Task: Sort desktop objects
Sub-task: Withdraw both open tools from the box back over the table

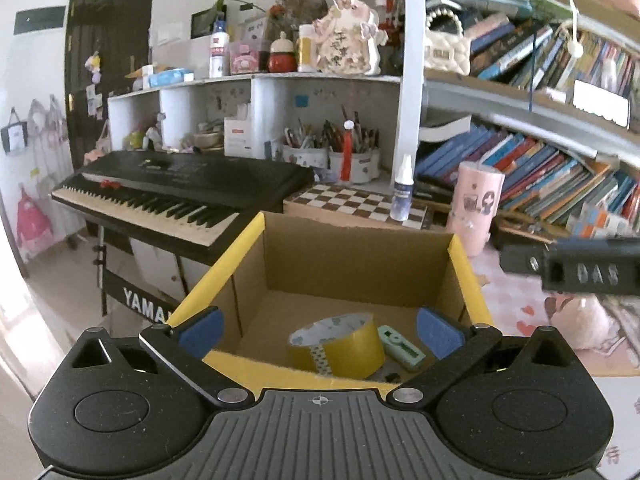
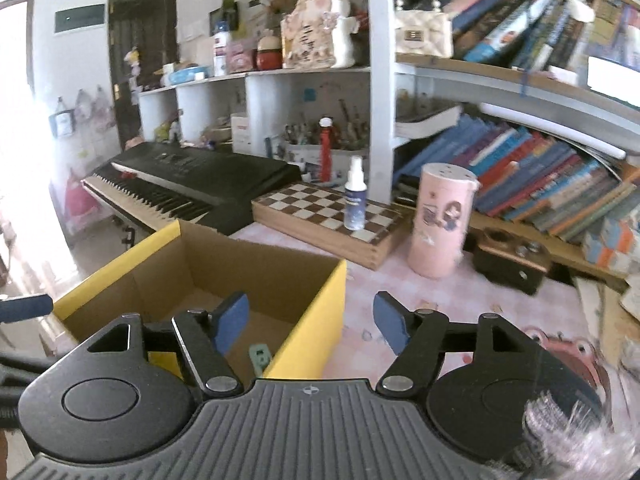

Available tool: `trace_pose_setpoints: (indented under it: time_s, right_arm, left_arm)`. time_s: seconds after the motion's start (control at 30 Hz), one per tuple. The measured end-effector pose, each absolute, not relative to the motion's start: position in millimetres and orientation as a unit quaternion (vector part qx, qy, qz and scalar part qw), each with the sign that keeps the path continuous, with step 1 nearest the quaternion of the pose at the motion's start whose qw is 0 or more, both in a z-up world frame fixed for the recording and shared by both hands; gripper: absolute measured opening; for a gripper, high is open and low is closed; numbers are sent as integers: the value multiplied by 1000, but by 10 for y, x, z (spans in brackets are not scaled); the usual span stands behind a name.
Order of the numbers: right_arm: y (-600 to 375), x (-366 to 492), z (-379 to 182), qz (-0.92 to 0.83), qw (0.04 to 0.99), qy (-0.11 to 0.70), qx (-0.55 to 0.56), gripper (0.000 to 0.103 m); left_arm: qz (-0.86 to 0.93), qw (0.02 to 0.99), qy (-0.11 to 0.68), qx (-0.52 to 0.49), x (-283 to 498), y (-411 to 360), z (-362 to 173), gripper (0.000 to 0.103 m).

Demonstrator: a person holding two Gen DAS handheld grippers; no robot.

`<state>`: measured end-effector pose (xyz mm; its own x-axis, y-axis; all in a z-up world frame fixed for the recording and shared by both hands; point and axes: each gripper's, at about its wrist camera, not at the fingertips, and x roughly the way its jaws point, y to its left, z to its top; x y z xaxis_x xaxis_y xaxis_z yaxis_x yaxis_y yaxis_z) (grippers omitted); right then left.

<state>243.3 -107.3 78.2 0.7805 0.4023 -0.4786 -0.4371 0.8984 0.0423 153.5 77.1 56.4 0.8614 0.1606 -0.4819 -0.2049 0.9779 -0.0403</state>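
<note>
An open cardboard box with yellow flaps [image 1: 256, 240] [image 2: 320, 296] stands on the pink desk. Inside lie a yellow tape roll [image 1: 340, 346] and a small mint-green device [image 1: 401, 347] [image 2: 259, 356]. My left gripper [image 1: 320, 332] is open and empty, held above the box's near edge. My right gripper [image 2: 310, 324] is open and empty, straddling the box's right wall; its body shows at the right of the left wrist view [image 1: 576, 266]. A pink cylinder [image 1: 474, 208] [image 2: 440, 220] and a spray bottle [image 1: 402, 188] [image 2: 355, 196] stand behind the box.
A chessboard box [image 2: 328, 216] lies behind the cardboard box, a black keyboard [image 1: 180, 184] to its left. Bookshelves [image 2: 540, 176] fill the right. A dark wooden block [image 2: 512, 256] sits under the books. A red frog-like item [image 2: 560, 344] lies at right.
</note>
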Motion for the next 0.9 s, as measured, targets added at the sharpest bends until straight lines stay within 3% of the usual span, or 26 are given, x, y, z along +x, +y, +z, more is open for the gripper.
trace_pose_setpoints:
  time_s: [0.27,0.9]
  right_arm:
    - [-1110,1889,695,168,956,238,-17,77]
    - [-1055,809,332,99,953,286,-14,84]
  left_arm:
    - [96,964,241,-60,1212,897,573,103]
    - [106,956,272,-18,457,935,368,103]
